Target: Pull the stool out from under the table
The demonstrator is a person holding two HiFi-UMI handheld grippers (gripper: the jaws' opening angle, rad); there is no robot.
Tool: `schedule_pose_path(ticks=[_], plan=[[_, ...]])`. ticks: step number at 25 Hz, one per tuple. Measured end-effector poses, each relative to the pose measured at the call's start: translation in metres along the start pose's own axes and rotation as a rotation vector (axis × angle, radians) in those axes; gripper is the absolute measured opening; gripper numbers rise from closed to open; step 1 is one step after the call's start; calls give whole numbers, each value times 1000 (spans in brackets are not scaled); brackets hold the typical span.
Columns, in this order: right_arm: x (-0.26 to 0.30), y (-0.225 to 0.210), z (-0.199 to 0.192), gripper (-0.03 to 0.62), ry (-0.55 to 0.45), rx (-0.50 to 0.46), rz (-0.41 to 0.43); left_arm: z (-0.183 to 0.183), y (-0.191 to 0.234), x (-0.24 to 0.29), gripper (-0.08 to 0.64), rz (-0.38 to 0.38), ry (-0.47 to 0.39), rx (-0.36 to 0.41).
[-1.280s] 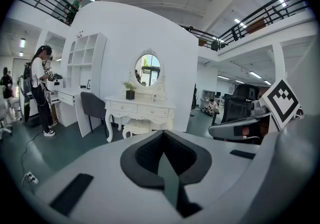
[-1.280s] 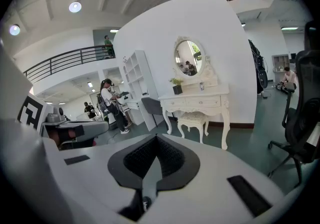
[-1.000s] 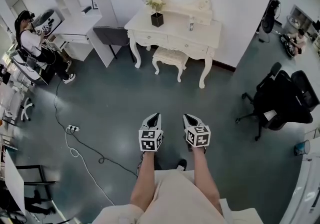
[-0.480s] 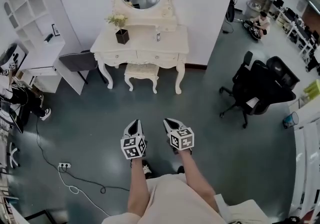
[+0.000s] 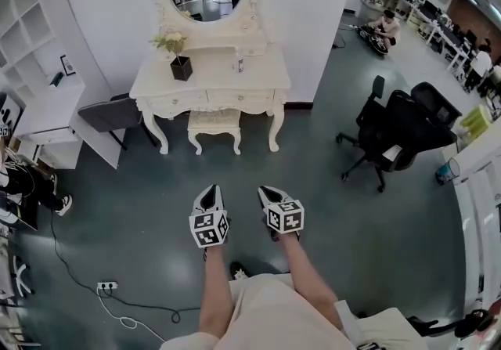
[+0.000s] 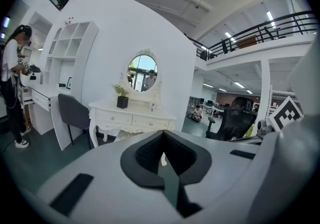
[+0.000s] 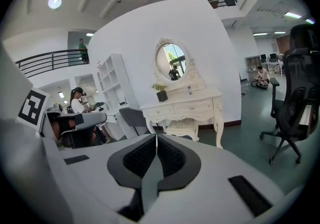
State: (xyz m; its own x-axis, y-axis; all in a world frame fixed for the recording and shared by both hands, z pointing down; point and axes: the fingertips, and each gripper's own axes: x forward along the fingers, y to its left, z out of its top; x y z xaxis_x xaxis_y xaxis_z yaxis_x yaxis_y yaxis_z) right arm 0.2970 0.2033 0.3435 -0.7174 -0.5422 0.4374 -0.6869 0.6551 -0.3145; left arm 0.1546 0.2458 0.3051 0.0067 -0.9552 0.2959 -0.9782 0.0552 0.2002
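Your left gripper and right gripper both have their jaws clenched tight on nothing. The 1 stool sits well ahead of both jaws, tucked under the 1 desk between its front legs. Arrive with the 2 pairs of jaws this tight and you will likely just nudge the seat deeper, and an askew pull could snag a stool leg on a desk leg, rocking the 1 potted plant above.

My bare forearms reach forward side by side, left gripper and right gripper both closed, empty.
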Motion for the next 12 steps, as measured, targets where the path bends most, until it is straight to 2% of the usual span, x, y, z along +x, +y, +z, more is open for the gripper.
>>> schedule_pose_path(ticks=[3, 8, 12], plan=[[14, 13, 0, 44, -10, 23, -9, 3, 25, -2, 14, 0, 5, -1], [33, 36, -2, 44, -12, 30, 23, -3, 54, -8, 14, 8, 27, -5], [45, 40, -1, 44, -32, 29, 2, -9, 68, -7, 14, 16, 45, 2]])
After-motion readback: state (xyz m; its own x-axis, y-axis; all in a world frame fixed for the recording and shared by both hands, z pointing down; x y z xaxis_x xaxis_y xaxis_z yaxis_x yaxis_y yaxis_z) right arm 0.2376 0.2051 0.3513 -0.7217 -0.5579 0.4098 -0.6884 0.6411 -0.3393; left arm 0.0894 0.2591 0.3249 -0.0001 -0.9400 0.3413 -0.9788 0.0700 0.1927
